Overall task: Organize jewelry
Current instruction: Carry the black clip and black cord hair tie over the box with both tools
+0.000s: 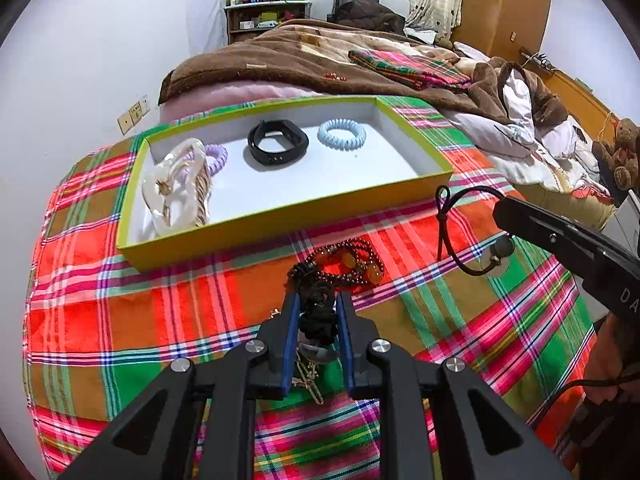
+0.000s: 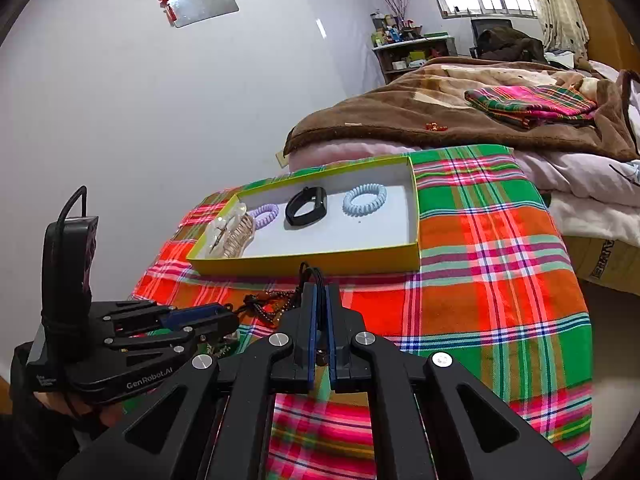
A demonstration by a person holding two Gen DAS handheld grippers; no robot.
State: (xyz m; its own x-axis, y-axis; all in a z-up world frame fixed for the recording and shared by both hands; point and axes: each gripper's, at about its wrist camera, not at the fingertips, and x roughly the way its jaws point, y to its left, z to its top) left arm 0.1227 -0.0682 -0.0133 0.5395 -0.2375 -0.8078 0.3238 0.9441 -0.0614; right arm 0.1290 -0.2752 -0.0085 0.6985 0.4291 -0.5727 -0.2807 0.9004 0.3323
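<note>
Left wrist view has the left gripper [image 1: 318,312] low over the plaid cloth [image 1: 120,320], its blue pads narrowed onto a black knotted cord [image 1: 320,316] that trails from the bead strand [image 1: 344,260]; a gold chain [image 1: 310,376] lies under the fingers. To my eye the lift should go slowly and straight up, so the beads follow without snagging the chain, then swing over the yellow rim of the box [image 1: 280,216].

Inside the white-floored cardboard box, from the left: a glossy pearly claw clip [image 1: 176,184], a lilac coil tie [image 1: 216,156], a matte black band [image 1: 278,142], a pale blue coil tie [image 1: 342,134].

At the right, the right gripper [image 1: 500,208] is pinched tight on a thin black elastic [image 1: 452,220], which hangs with a grey bead [image 1: 500,252] above the cloth.
</note>
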